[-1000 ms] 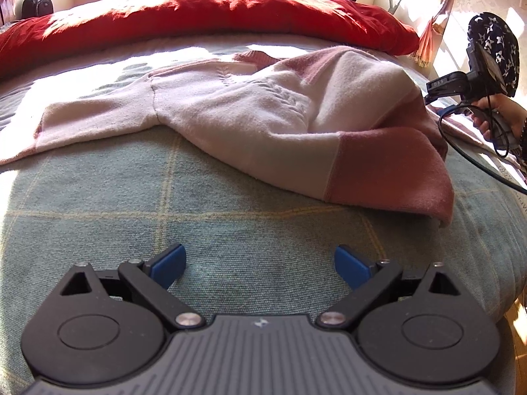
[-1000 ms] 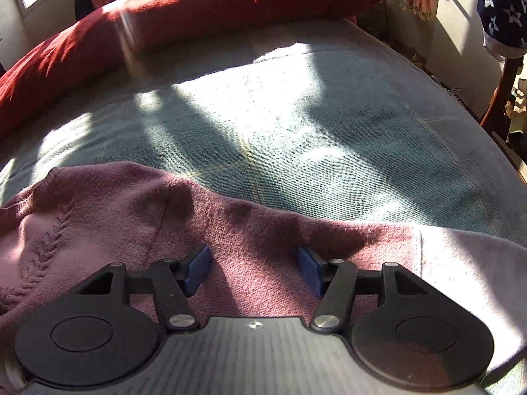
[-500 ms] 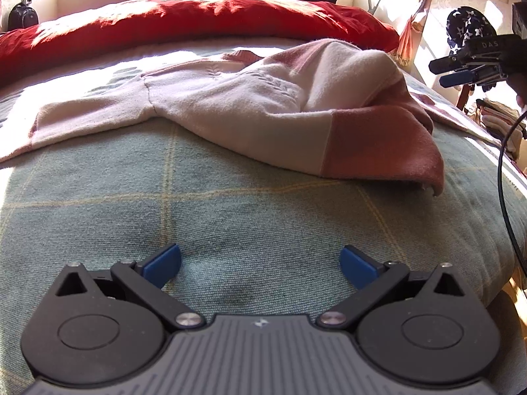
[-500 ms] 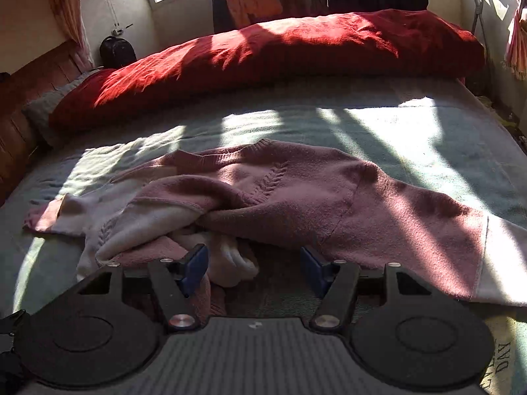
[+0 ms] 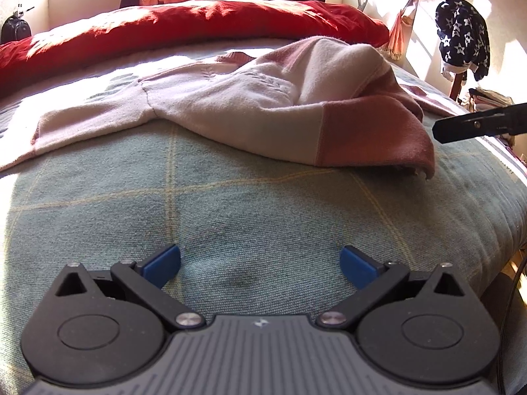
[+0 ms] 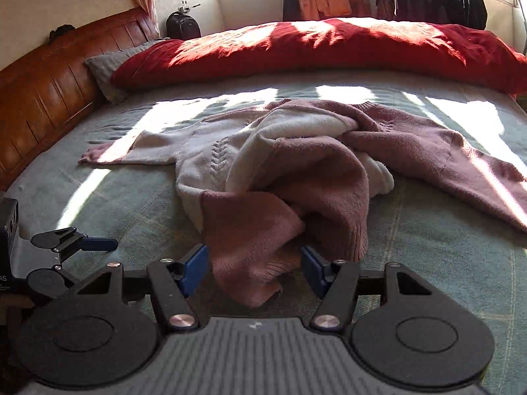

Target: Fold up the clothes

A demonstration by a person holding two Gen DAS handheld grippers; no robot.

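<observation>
Sweater (image 6: 296, 171) crumpled on bedspread (image 5: 263, 204), red duvet (image 6: 313, 46) behind; both tools apart, empty.

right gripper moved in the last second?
Yes. The right gripper has pulled back from the red duvet; a second ago it hung over the sweater, whose hem now lies between its open jaws.

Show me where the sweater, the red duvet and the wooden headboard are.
sweater (image 6: 250, 164): right wrist view, cable-knit cream front.
red duvet (image 6: 329, 49): right wrist view, sunlit middle.
wooden headboard (image 6: 49, 82): right wrist view, panelled face.
</observation>
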